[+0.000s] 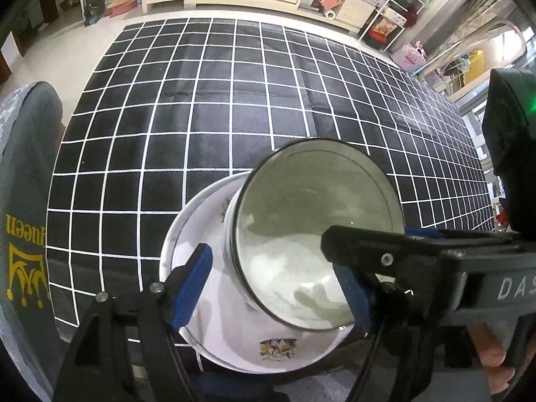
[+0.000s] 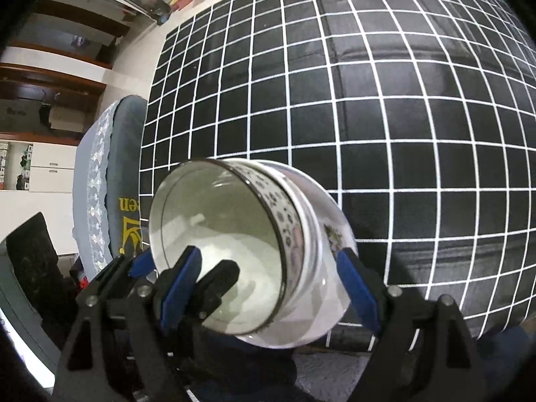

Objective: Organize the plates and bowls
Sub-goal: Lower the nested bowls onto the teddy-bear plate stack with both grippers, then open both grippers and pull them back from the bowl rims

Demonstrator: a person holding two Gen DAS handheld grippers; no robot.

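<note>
Inner bowl (image 1: 301, 234) was nested, tilted, in outer bowl (image 1: 234, 335) | outer bowl was gripped by left fingers (image 1: 192, 284) and right fingers (image 2: 356, 288) | grid-patterned desk (image 1: 201, 100) was seen beneath.

You are seeing yellow letters reading "ueen" on the grey chair cover (image 1: 28, 174), upside down in the left wrist view above a yellow crown emblem; the start of the word is running out of sight. In the right wrist view only "en" is showing on that cover (image 2: 129, 167). White letters "DAS" are showing on the right gripper's body (image 1: 514, 288), cut off at the edge.
</note>
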